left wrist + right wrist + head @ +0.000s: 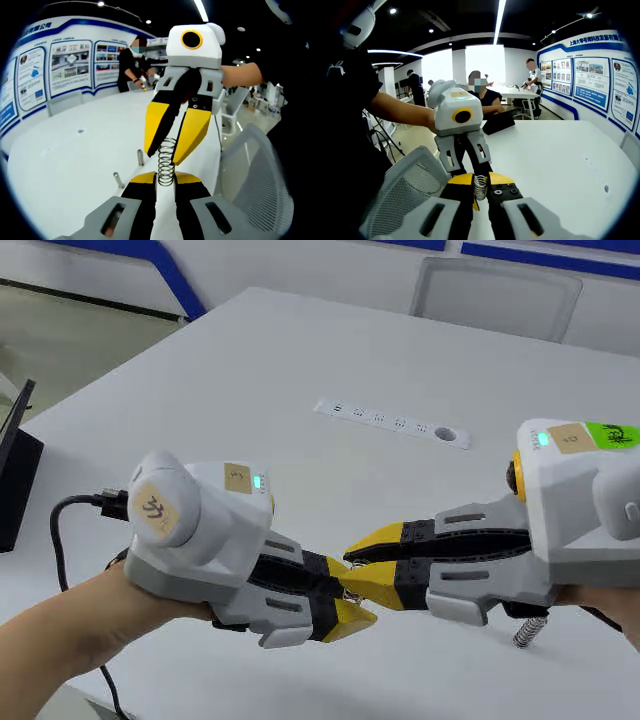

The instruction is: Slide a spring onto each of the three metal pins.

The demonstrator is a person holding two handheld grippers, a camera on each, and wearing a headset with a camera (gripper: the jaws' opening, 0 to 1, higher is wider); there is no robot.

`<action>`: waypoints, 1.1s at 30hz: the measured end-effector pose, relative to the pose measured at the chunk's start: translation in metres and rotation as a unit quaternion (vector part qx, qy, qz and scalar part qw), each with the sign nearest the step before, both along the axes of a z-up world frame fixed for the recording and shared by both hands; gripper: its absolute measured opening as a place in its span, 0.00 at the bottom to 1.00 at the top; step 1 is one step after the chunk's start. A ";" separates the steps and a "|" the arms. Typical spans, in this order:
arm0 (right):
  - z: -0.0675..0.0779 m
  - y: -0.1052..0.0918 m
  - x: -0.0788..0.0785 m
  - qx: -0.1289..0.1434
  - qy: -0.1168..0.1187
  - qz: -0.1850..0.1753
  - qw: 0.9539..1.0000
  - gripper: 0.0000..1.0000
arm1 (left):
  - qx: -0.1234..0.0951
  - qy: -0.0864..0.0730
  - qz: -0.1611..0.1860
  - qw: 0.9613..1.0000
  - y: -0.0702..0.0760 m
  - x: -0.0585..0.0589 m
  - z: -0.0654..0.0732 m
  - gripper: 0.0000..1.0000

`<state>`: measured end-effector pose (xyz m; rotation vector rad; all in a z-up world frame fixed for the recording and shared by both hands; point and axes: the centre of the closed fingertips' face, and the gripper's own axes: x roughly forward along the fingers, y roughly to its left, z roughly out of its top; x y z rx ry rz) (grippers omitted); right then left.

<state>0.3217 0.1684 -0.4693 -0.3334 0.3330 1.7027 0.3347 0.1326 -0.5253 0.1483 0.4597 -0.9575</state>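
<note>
Where the 2 tools meet tip to tip above the table (300, 370), 1 spring (166, 162) bridges them. Its long axis runs from one tool to the other, roughly level in the head view.

Tool 1, right gripper (352, 562): jaws set narrow, flanking most of the spring's length and touching it on both sides; judged the holder.

Tool 2, left gripper (346, 595): jaws set narrow, the spring's near end between their tips; whether they pinch it cannot be told.

Pins, 2 seen in the left gripper view: near pin (117, 179) and far pin (140, 157), both upright on the table and bare. They stand below and to one side of the spring, apart from it.

Spare spring (526, 628): lying on the table, seen below the right gripper's body in the head view.

Governing relation — spring axis level, pin axes upright; the coil probably needs tipping end-down over a pin before it can slide on. Which tool is nearer the pins cannot be told.
</note>
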 end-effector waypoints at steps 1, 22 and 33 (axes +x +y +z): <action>0.004 0.002 0.003 0.008 -0.001 -0.006 1.000 0.10 | 0.004 -0.002 0.004 1.000 0.003 0.000 -0.003 0.16; -0.024 0.010 0.102 -0.020 -0.036 -0.137 0.990 0.10 | 0.010 0.008 0.096 0.995 0.054 0.014 -0.019 0.71; -0.071 0.010 0.116 -0.059 -0.013 -0.168 0.984 0.10 | 0.019 0.028 0.126 0.991 0.075 0.007 -0.032 0.83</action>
